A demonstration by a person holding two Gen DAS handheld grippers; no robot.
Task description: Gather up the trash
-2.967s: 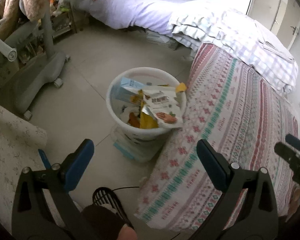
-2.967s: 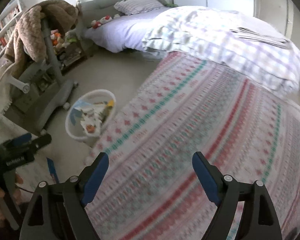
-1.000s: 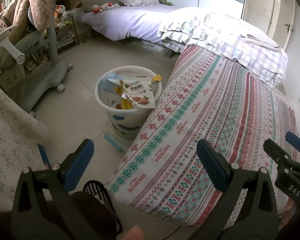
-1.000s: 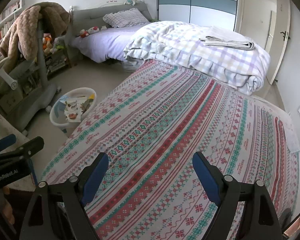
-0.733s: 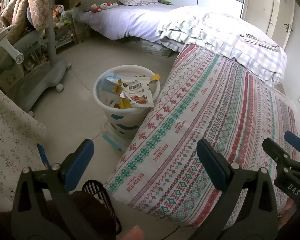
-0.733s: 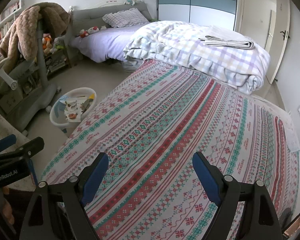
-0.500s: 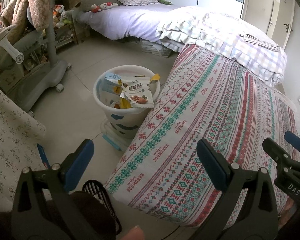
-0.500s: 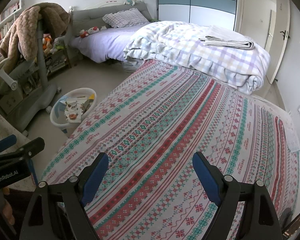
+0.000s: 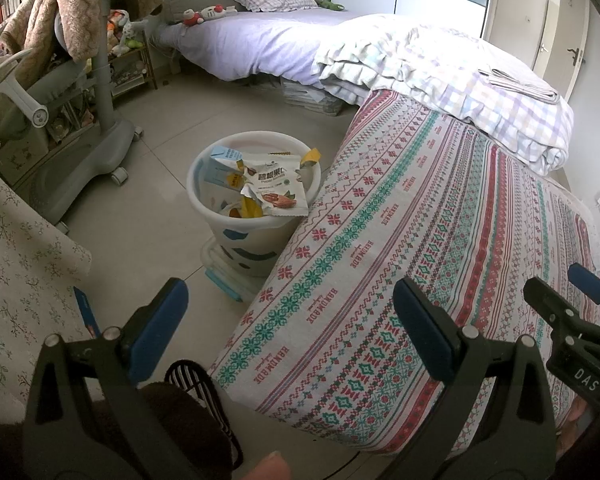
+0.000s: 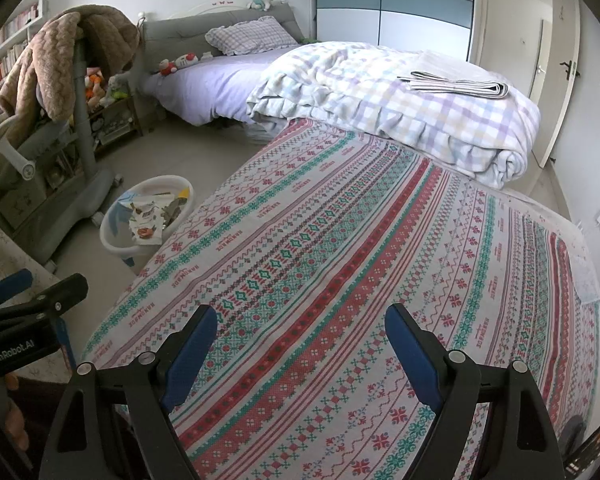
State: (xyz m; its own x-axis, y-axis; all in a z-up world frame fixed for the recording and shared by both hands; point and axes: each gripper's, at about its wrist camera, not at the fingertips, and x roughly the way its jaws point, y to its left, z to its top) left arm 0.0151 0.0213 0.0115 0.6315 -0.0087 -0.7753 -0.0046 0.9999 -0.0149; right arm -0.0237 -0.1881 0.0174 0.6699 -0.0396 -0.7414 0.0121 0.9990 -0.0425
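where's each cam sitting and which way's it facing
Left wrist: on the left gripper, angled down at the white trash bin by the patterned bedspread; own open fingers, a fingertip and the right gripper show.
Right wrist: on the right gripper, angled down across the bedspread toward the plaid quilt; own open fingers and the left gripper show.
Shared: bin, bedspread, quilt, purple bed.

A home bedroom: beds (image 10: 228, 92), pillow (image 10: 248, 36), folded quilt (image 10: 400, 112).
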